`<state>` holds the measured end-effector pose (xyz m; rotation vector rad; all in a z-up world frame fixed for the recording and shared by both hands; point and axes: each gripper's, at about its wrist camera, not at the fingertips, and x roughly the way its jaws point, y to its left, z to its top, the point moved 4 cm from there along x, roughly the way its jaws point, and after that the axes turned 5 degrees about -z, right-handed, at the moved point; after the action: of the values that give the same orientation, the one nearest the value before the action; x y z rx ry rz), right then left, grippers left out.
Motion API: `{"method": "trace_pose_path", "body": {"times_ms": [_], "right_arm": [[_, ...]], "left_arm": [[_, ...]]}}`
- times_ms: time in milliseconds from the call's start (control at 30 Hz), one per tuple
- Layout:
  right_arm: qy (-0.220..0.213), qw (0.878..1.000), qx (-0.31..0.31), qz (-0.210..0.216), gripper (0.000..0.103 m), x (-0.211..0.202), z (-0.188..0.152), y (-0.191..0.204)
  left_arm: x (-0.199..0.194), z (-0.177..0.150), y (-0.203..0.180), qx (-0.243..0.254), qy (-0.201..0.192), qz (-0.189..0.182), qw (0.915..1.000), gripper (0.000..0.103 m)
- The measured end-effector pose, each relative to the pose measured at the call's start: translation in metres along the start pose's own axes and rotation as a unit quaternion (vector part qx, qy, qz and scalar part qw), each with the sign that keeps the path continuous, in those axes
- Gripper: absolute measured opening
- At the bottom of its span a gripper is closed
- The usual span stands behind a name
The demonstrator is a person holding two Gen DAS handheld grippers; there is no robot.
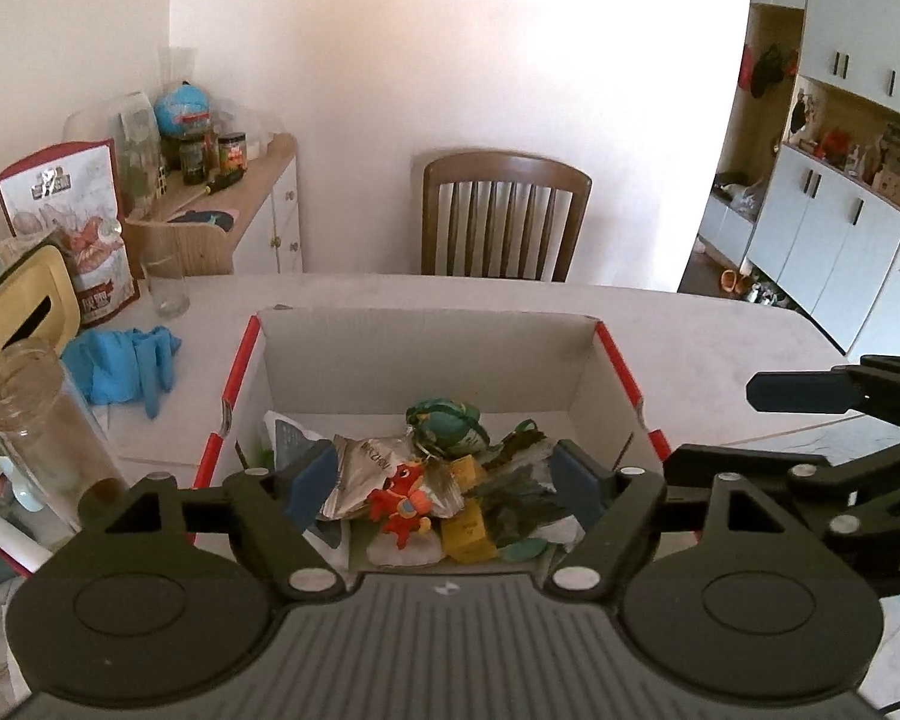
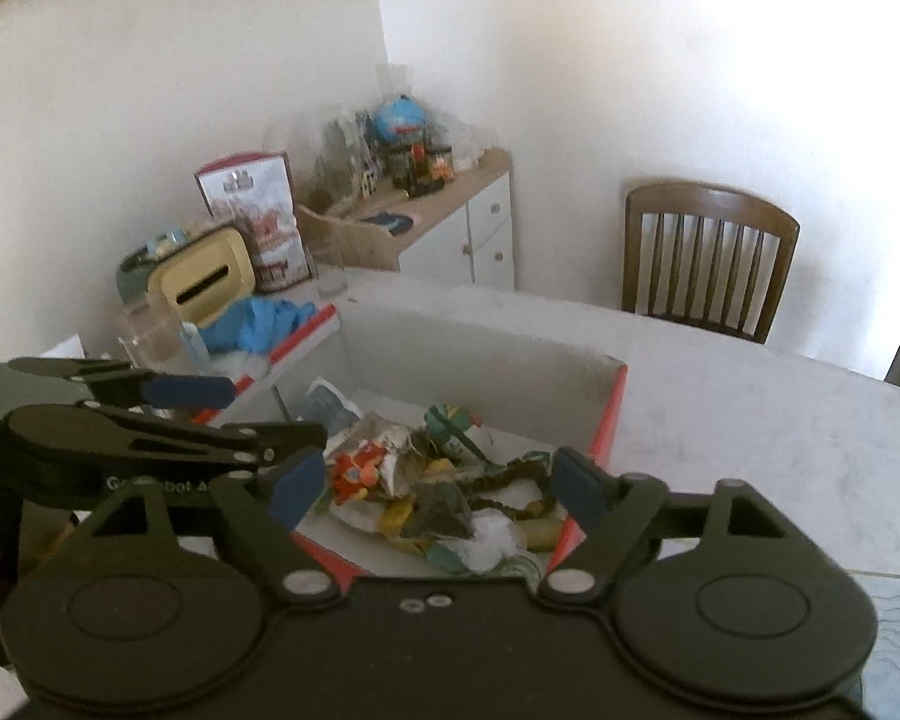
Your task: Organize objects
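Observation:
A white cardboard box with red edges [image 1: 426, 354] stands on the table and holds a heap of small things: a red toy figure [image 1: 402, 495], a silver foil packet [image 1: 369, 462], a green round toy [image 1: 444, 417] and yellow packets [image 1: 465, 531]. My left gripper [image 1: 444, 486] is open and empty, hovering over the box's near edge. My right gripper [image 2: 438, 486] is open and empty over the same box [image 2: 480, 360]; the red toy [image 2: 357, 471] lies by its left finger. Each gripper shows at the edge of the other's view.
Blue gloves [image 1: 123, 363], a drinking glass [image 1: 165, 285], a clear jar [image 1: 36, 414], a yellow tissue box [image 1: 21, 312] and a red-white bag [image 1: 69, 222] crowd the table's left. A wooden chair [image 1: 504, 216] stands behind the table. A cluttered cabinet [image 1: 252, 204] sits by the wall.

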<state>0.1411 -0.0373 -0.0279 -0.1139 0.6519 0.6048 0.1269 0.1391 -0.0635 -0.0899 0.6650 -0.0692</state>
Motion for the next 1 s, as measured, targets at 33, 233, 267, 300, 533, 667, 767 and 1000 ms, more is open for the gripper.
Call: {"method": "trace_pose_path", "body": {"times_ms": [33, 233, 267, 300, 533, 667, 767, 1000], "right_arm": [[-0.005, 1.000, 0.002, 0.002, 0.086, -0.004, 0.000, -0.001], [-0.033, 0.999, 0.024, -0.002, 0.090, -0.025, -0.002, -0.011], [-0.036, 0.999, 0.027, -0.002, 0.091, -0.028, -0.002, -0.013], [-0.039, 0.999, 0.029, -0.001, 0.091, -0.031, -0.003, -0.015], [-0.061, 0.998, 0.030, -0.005, 0.101, -0.056, -0.013, -0.023], [-0.068, 0.997, 0.035, -0.003, 0.102, -0.068, -0.019, -0.027], [-0.073, 0.997, 0.041, 0.001, 0.102, -0.077, -0.024, -0.029], [-0.079, 0.996, 0.044, -0.001, 0.102, -0.093, -0.035, -0.029]], "left_arm": [[-0.003, 0.000, -0.001, 0.000, -0.003, 0.000, 1.0000, 0.083], [-0.017, -0.001, -0.009, -0.004, -0.012, 0.003, 0.9999, 0.086], [-0.020, -0.001, -0.010, -0.004, -0.013, 0.002, 0.9999, 0.092], [-0.022, -0.001, -0.011, -0.005, -0.015, 0.000, 0.9999, 0.098], [-0.039, -0.003, -0.021, -0.005, -0.032, 0.002, 0.9995, 0.103], [-0.045, -0.005, -0.027, -0.008, -0.032, 0.001, 0.9995, 0.103], [-0.051, -0.008, -0.033, -0.008, -0.032, -0.003, 0.9995, 0.103], [-0.063, -0.012, -0.051, 0.015, -0.038, 0.002, 0.9991, 0.103]]}}
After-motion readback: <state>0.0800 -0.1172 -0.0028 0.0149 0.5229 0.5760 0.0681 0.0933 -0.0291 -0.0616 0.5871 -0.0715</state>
